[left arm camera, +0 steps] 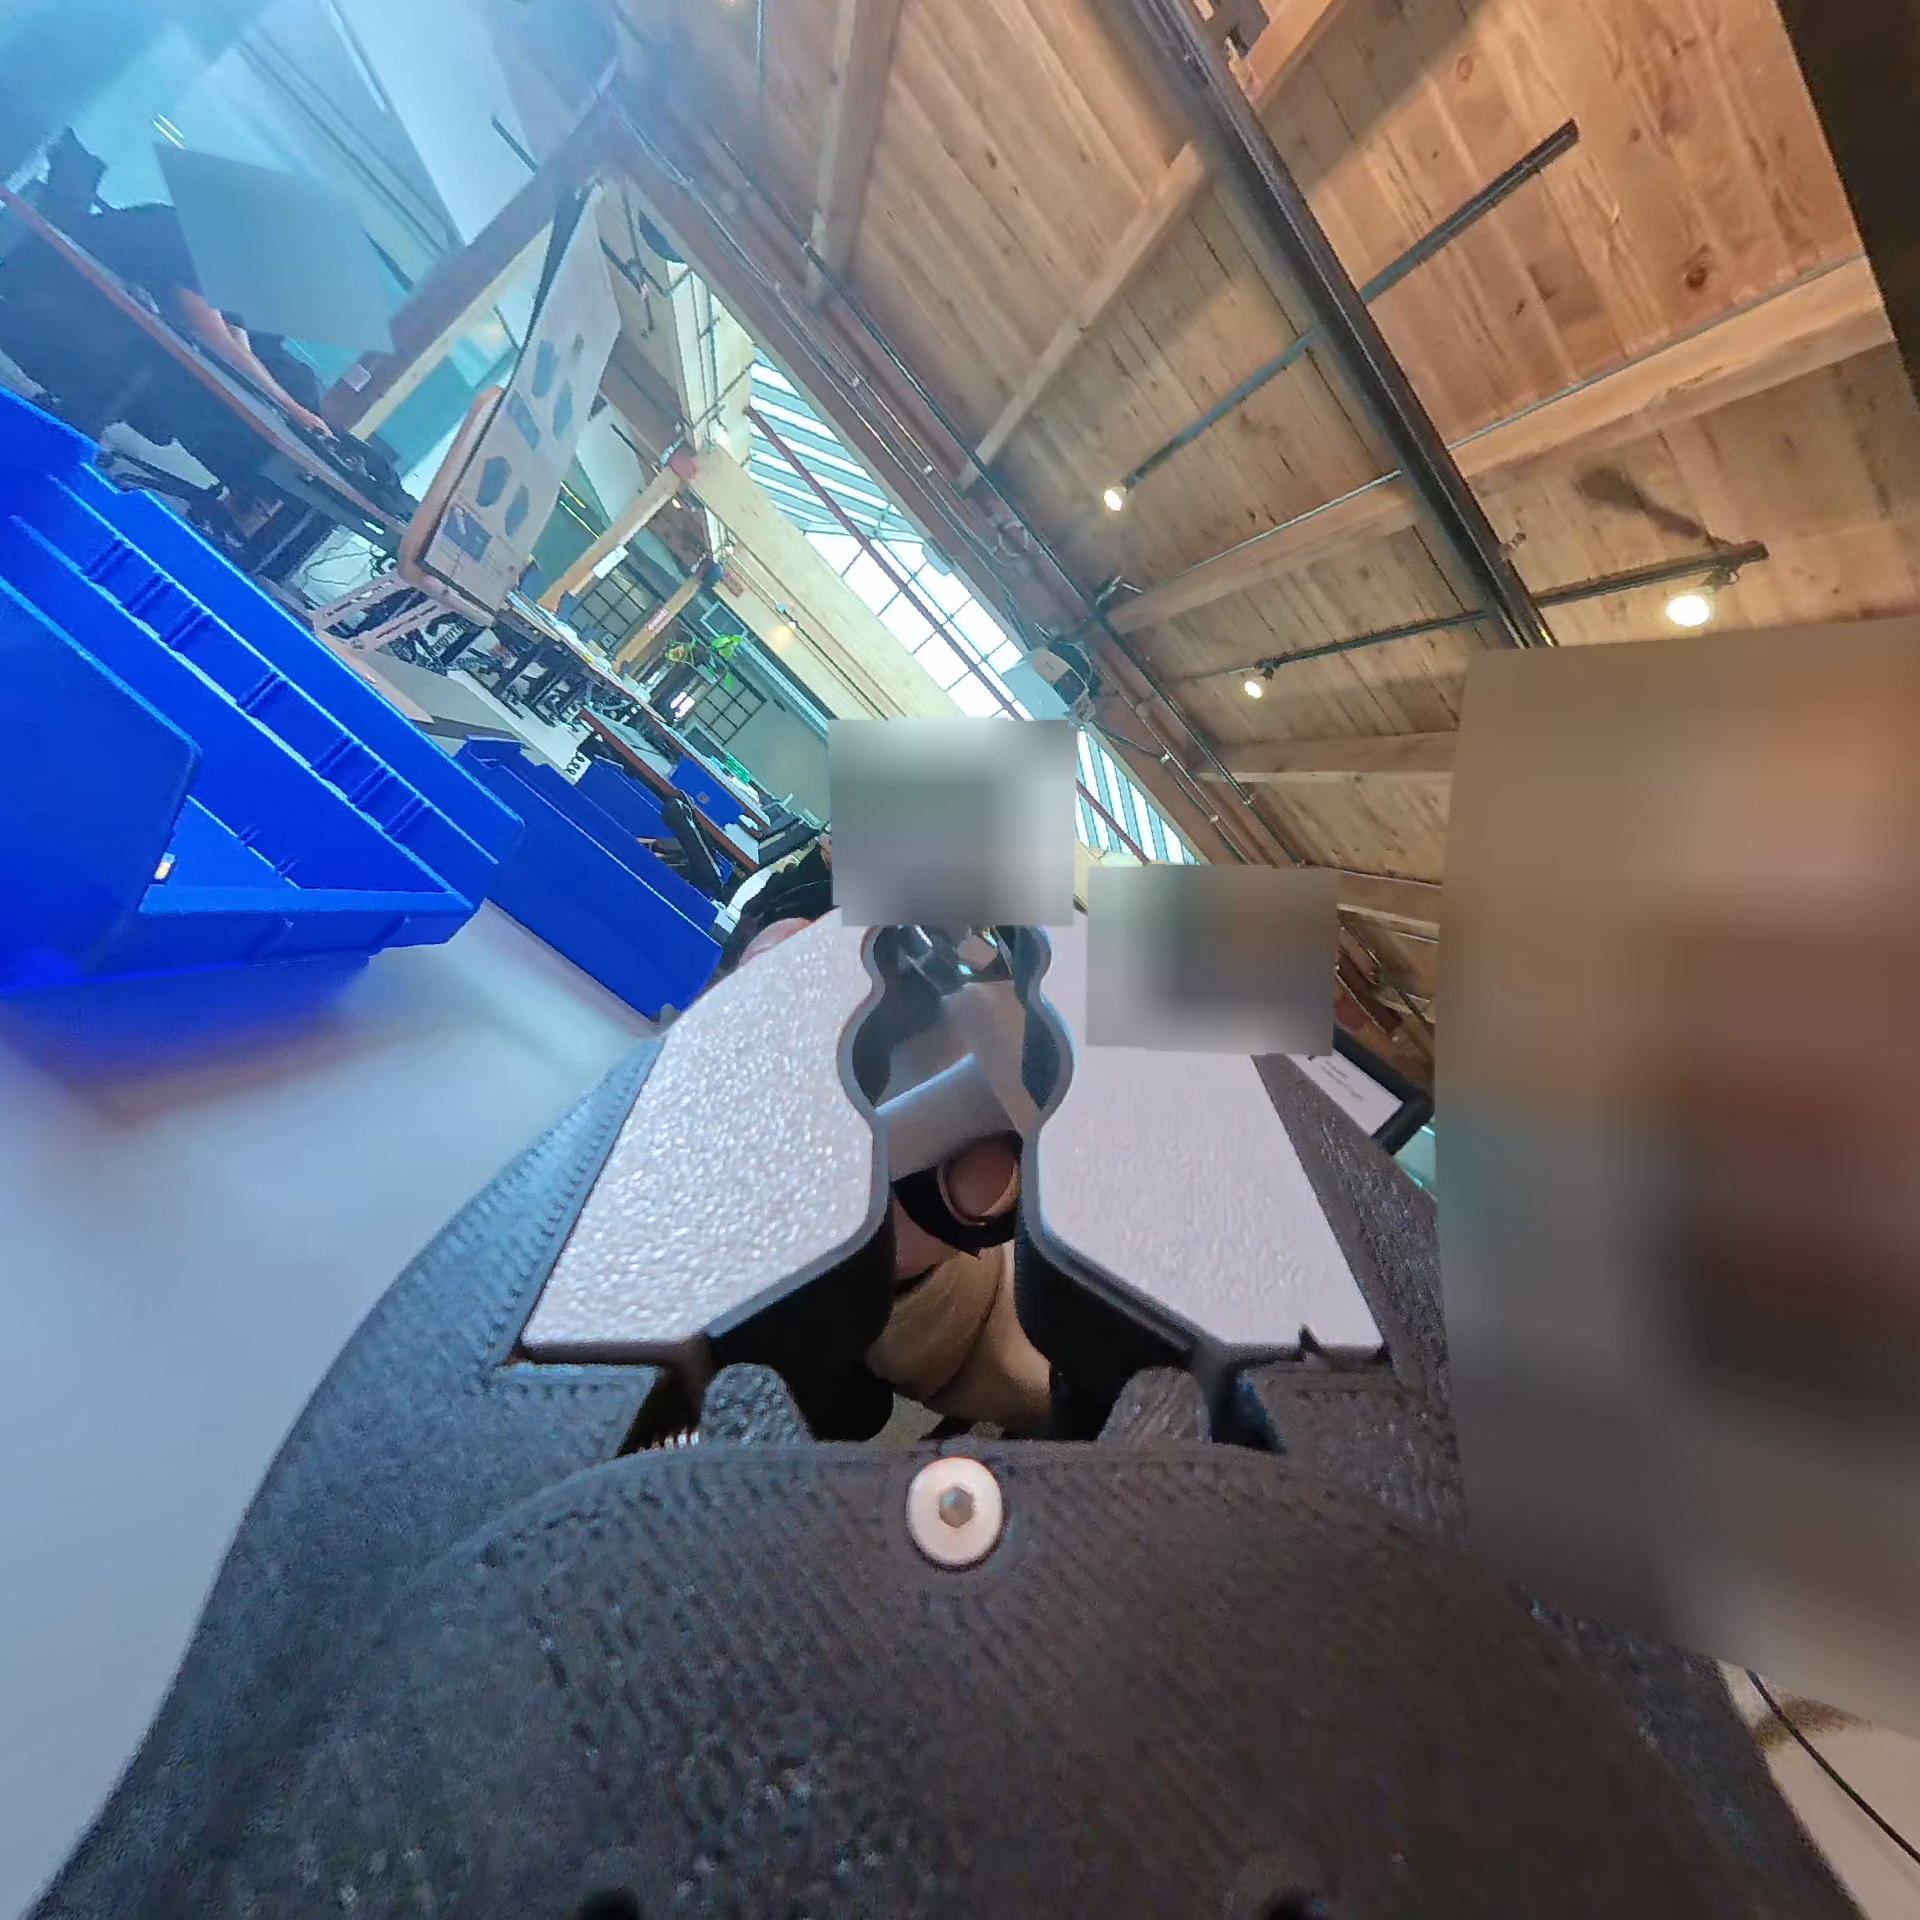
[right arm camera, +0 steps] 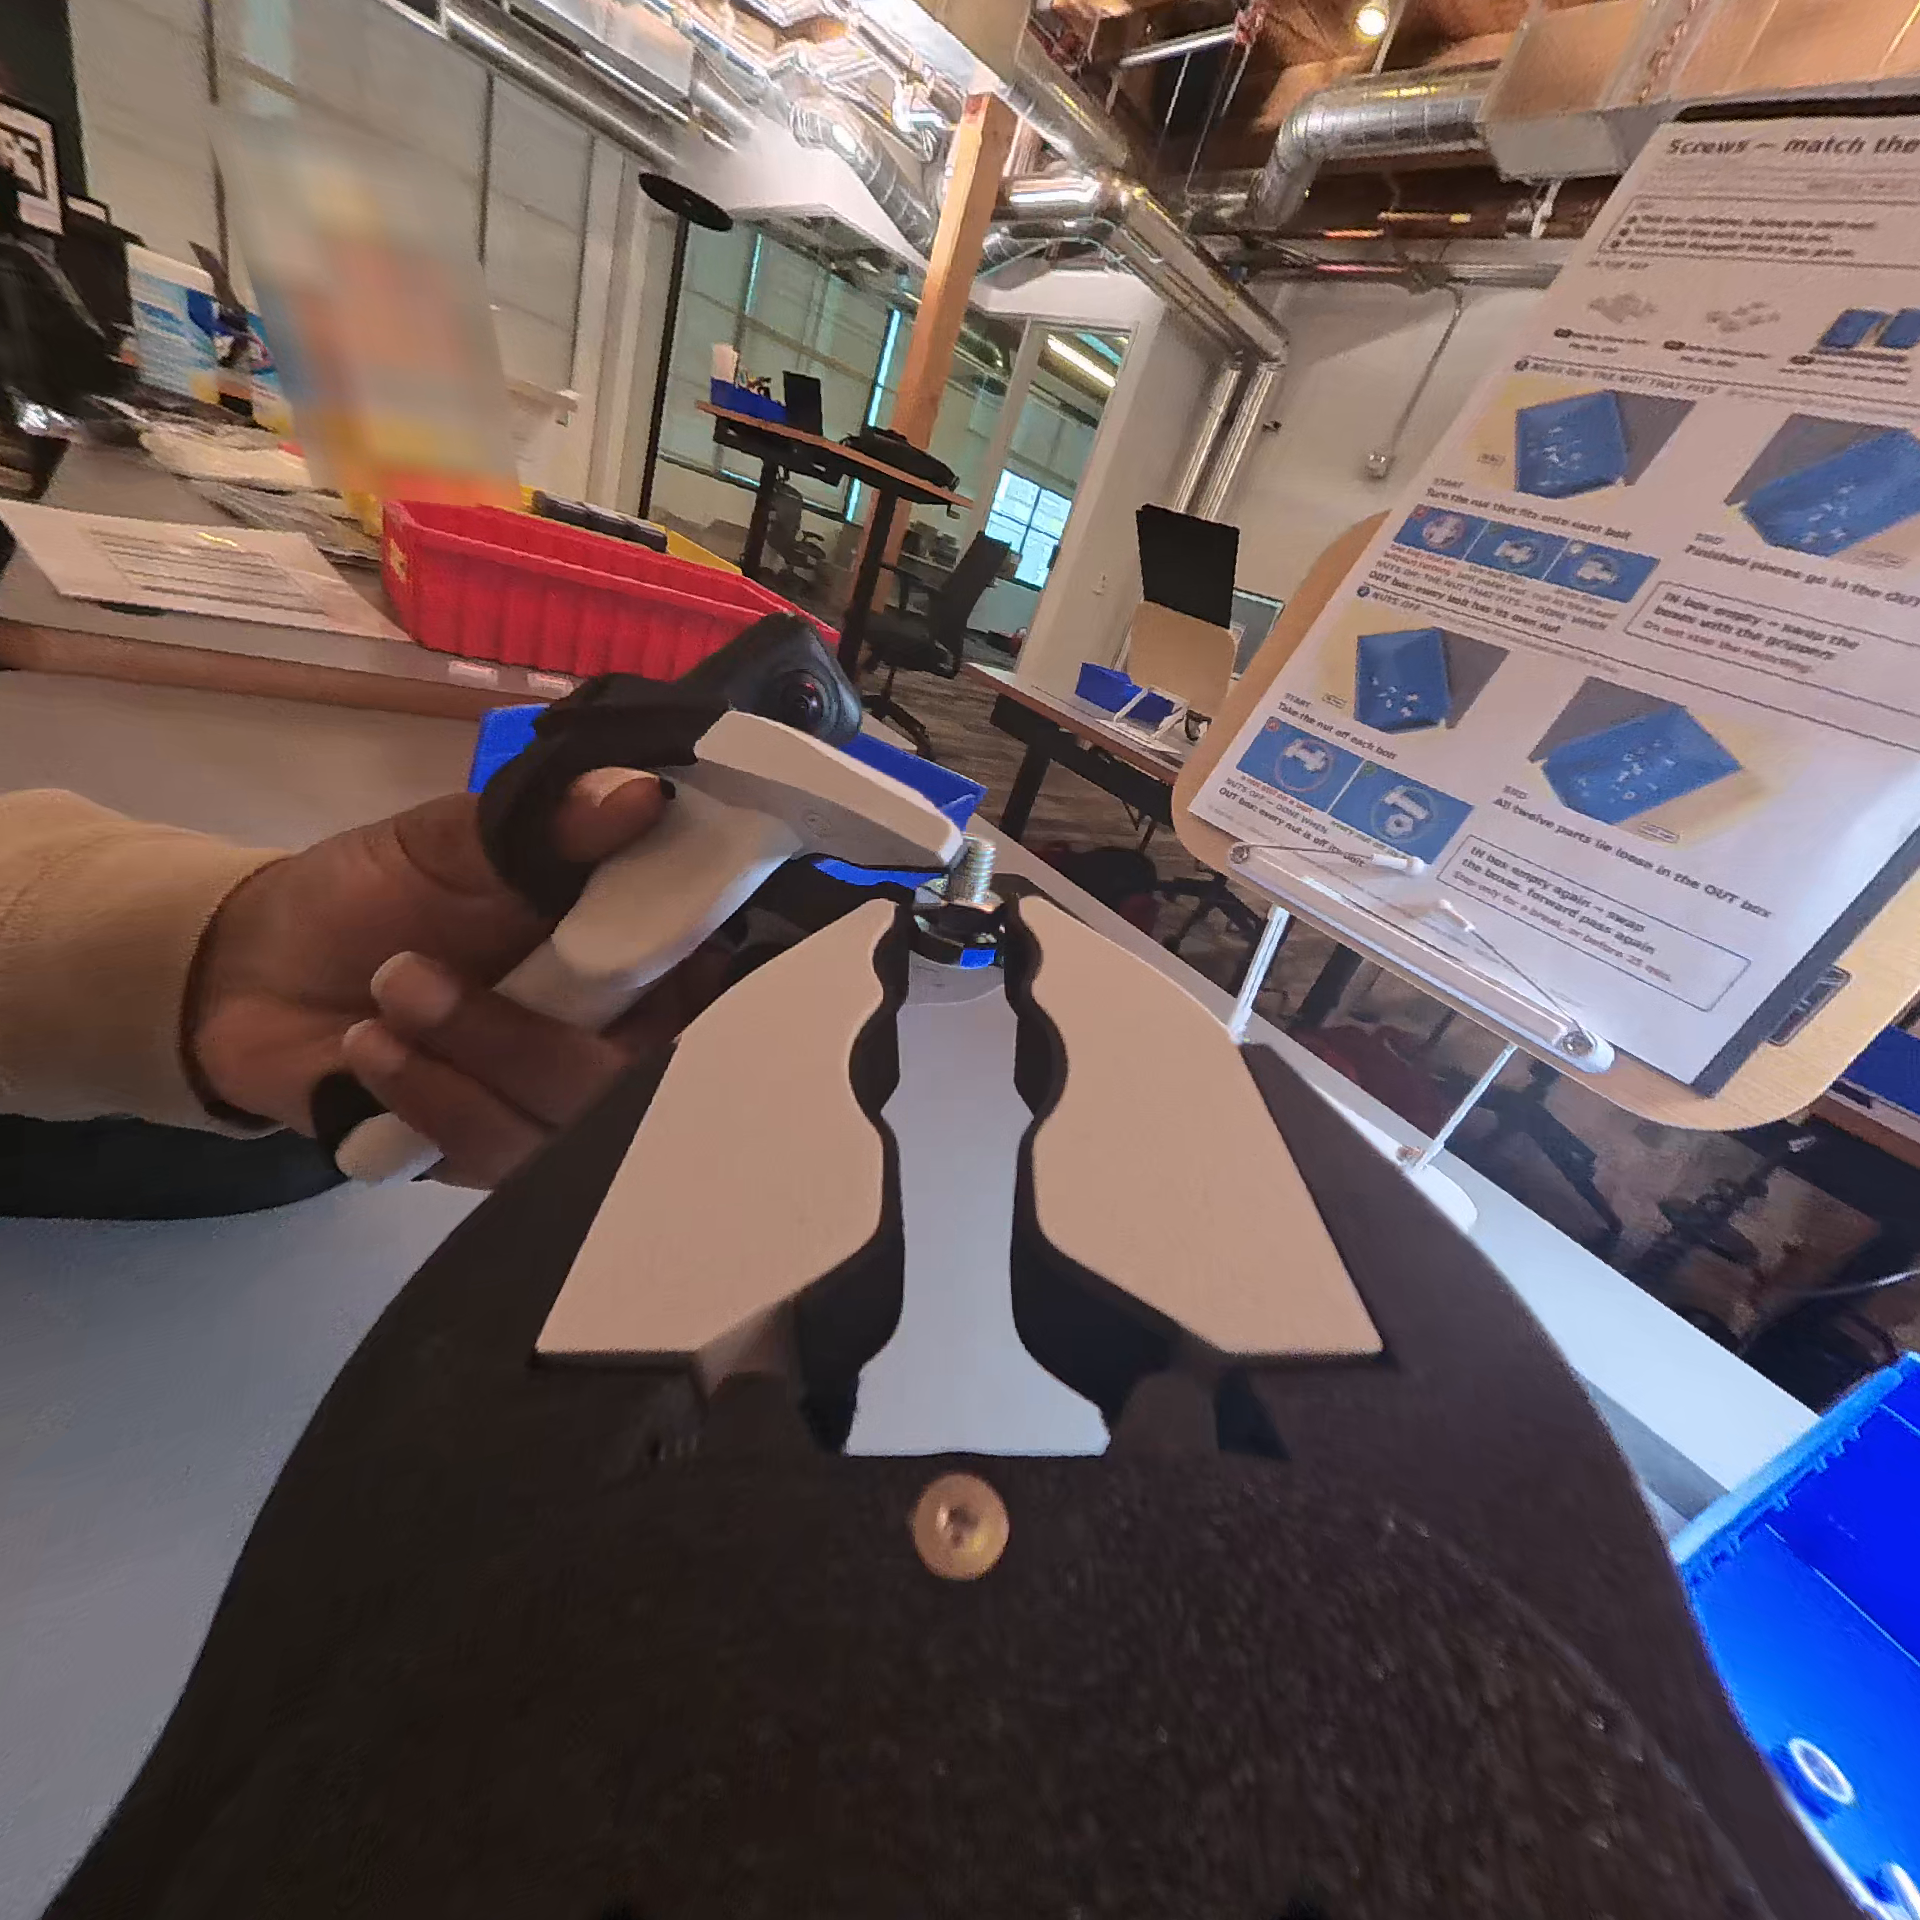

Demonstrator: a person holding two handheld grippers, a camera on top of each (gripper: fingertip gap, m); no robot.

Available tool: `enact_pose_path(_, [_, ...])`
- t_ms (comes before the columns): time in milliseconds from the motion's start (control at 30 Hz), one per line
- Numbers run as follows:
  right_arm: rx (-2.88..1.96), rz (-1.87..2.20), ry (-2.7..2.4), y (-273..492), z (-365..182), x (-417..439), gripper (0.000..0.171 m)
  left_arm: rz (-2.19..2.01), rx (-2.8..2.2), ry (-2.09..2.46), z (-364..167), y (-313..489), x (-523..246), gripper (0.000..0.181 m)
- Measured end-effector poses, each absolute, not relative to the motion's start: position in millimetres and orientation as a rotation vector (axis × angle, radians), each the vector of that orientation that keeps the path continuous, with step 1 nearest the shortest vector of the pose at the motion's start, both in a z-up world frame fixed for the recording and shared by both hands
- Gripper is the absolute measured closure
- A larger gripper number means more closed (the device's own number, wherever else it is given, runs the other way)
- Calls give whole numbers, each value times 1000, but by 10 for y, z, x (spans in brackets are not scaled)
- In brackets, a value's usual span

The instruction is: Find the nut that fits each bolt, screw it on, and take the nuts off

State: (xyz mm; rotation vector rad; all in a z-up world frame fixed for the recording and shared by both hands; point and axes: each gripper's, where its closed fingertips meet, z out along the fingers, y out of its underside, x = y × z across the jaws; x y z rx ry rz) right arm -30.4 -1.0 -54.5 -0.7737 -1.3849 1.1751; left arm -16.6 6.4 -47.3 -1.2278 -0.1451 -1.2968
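The left wrist view looks steeply upward along its fingers toward the wooden ceiling. The right wrist view faces level across the desk, close behind the bolt both views share.

An open workshop-style lab or office: a plank ceiling on heavy timber beams carries spotlights, and silver metal ventilation ducts run overhead. Dark-framed standing desks stand in rows with black office chairs. Blue plastic bins and a red plastic tray (all on pale tabletops) hold supplies.
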Motion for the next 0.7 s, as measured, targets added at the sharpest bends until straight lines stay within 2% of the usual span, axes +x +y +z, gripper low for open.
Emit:
enact_pose_path(33, [-773, 1158, -1387, 4, -557, -310, 154, -1293, -1226, -160, -487, 80, -166, 160])
enact_pose_path(167, [-796, 1131, -1415, 53, -622, -350, 155, -1219, -1242, -171, -550, 118, -213, 159])
enact_pose_path(333, [-816, 1195, -1576, 20, -789, -346, 156, -789, -1399, 67, -580, 40, -302, 155])
enact_pose_path(533, [-834, 1244, -1645, -84, -914, -371, 155, -384, -1582, 303, -749, 31, -231, 167])
enact_pose_path(700, [-839, 1288, -1636, -97, -884, -361, 156, -344, -1603, 318, -743, 26, -220, 173])
